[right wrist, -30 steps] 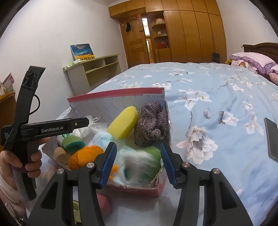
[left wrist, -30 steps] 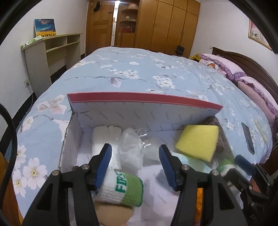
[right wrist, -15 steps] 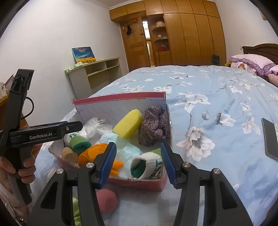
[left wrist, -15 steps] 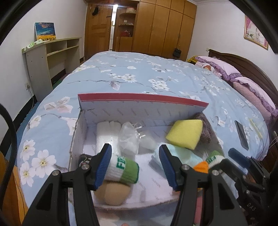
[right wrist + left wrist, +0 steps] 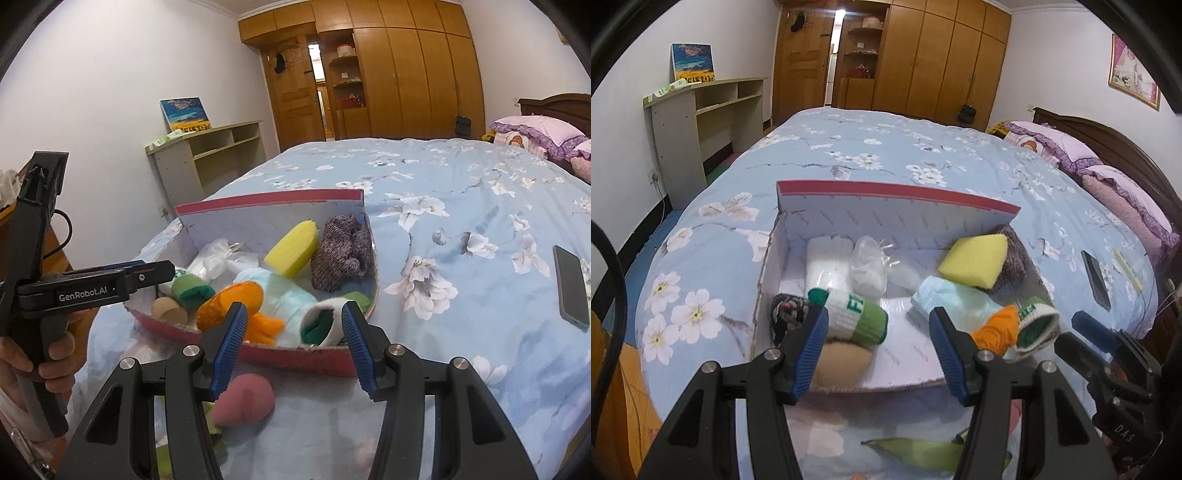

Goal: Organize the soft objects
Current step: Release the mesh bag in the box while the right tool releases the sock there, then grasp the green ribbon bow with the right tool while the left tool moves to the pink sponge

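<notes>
A red-rimmed cardboard box (image 5: 897, 195) (image 5: 266, 199) lies on the bed and holds soft things: a yellow sponge (image 5: 973, 260) (image 5: 291, 247), a purple knit piece (image 5: 341, 253), a white-green wristband (image 5: 857, 312), a second wristband (image 5: 323, 325) (image 5: 1036, 326), an orange item (image 5: 231, 301) (image 5: 995, 328), a pale blue cloth (image 5: 955, 301), a beige puff (image 5: 838, 363) and plastic bags (image 5: 870, 264). A pink puff (image 5: 243, 398) lies on the bed outside the box's near wall. My left gripper (image 5: 879, 350) is open and empty before the box. My right gripper (image 5: 291, 341) is open and empty, above the pink puff.
A black phone (image 5: 570, 286) (image 5: 1095, 278) lies on the blue flowered bedspread (image 5: 461, 206) to the right. Pillows and a dark headboard (image 5: 1108, 147) stand at the far right. A shelf unit (image 5: 207, 155) stands by the left wall. A green item (image 5: 919, 452) lies near the bed's front edge.
Both grippers have drawn back from the box. The second wristband, blurred between the right gripper's fingers a second ago, now rests in the box's near right corner.
</notes>
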`<state>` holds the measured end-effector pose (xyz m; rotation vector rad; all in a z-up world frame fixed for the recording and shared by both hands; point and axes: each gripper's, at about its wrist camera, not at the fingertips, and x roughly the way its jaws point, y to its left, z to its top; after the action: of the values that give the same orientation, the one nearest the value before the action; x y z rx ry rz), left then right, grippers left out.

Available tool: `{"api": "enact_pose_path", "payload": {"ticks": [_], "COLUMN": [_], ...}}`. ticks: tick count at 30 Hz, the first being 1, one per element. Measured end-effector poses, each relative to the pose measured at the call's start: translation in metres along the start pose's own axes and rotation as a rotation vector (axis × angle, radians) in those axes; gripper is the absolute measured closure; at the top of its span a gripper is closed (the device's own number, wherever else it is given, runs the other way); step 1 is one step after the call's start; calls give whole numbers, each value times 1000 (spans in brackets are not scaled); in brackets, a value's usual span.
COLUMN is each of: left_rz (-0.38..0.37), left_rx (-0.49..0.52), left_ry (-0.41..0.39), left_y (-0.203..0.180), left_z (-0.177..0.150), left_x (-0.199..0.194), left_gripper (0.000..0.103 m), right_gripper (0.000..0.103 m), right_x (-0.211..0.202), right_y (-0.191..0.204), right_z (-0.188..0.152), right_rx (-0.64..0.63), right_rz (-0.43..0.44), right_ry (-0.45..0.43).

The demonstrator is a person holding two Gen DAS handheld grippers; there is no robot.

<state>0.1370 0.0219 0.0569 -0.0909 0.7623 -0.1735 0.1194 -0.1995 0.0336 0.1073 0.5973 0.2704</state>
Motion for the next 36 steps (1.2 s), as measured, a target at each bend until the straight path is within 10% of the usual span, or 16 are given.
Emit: {"api": "enact_pose_path", "payload": {"ticks": [36], "left_rz": [18], "left_rx": [-24], "left_ry": [45], "left_y": [17], "left_z": [-63], "left_x": [-36], "left_gripper": [43], "right_gripper": [49], "right_x": [-20], "right_y": [45], "right_z": [-59], "right_rx": [-63], "right_rz": [41], "right_ry": [174]}}
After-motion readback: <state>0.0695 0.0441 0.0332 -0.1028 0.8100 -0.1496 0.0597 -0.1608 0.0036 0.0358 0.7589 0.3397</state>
